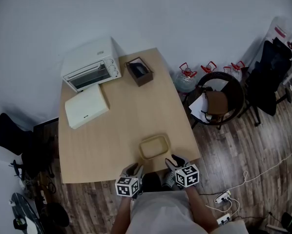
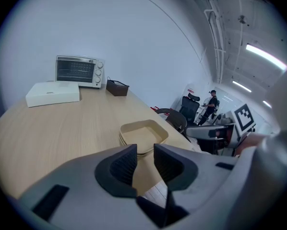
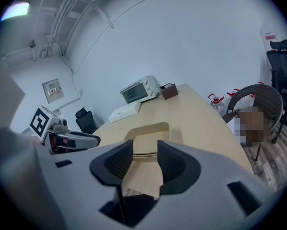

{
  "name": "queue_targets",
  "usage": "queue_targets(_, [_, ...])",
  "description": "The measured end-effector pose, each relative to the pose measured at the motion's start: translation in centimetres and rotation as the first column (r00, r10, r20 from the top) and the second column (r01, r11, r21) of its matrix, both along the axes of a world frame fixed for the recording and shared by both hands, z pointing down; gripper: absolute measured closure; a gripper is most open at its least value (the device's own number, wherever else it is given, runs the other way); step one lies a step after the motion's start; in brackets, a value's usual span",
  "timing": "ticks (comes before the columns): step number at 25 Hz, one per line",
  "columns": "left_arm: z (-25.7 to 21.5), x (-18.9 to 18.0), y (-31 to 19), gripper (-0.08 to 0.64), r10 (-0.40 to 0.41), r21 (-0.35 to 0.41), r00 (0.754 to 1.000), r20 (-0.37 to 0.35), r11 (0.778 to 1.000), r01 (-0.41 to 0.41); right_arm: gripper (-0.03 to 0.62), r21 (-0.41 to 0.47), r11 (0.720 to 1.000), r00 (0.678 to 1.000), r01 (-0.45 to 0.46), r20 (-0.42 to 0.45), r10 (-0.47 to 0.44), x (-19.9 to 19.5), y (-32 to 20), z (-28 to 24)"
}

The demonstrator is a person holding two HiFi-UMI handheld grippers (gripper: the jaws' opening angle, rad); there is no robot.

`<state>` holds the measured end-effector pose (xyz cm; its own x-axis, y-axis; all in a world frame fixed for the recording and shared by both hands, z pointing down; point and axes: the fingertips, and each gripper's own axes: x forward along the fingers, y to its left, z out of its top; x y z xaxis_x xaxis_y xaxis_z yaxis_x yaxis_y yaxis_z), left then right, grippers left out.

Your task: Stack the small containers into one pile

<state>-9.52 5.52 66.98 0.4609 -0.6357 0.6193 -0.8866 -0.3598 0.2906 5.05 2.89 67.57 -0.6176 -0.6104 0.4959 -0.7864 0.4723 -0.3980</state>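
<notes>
"So, where are the containers (image 1: 154, 146)?"
"Nested in one beige pile of smooth-rimmed rounded rectangles, lower centre, on the pale woodgrain counter (image 1: 112, 135)."
"And each gripper?"
"Both spread: left gripper (image 2: 145, 163) and right gripper (image 3: 145, 161), ribbed black pads (image 2: 124, 164) pinching nothing."

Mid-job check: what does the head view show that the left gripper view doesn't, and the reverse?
Head view only: a power strip on the floor. Left gripper view only: the left hand-held gripper with its jaws apart and empty, the layered rims of the container pile, ceiling lights. Both: the pile, the toaster oven, the white box.
</notes>
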Motion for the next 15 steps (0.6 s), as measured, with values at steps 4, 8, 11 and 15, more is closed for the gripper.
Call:
queue_targets(4, [-0.1,-0.2,0.0,0.457,0.005,0.003,1.0,0.004,1.0,-0.005,0.433,0.001,1.0,1.0,0.003,-0.005,-0.003,-0.3,0.1,0.0])
queue_targets(8, [-0.2,0.1,-0.5,0.47,0.014,0.011,1.0,0.004,1.0,-0.014,0.473,0.009,1.0,1.0,0.006,-0.011,-0.006,-0.4,0.0,-0.2])
queue_targets(11, [-0.2,0.5,-0.5,0.498,0.024,0.016,1.0,0.007,1.0,-0.024,0.519,0.012,1.0,1.0,-0.007,-0.012,0.007,0.1,0.0,-0.3])
queue_targets(15, [-0.2,0.9,-0.7,0.536,0.027,0.026,1.0,0.003,0.999,-0.027,0.565,0.014,1.0,1.0,-0.023,-0.02,0.023,0.8,-0.2,-0.1])
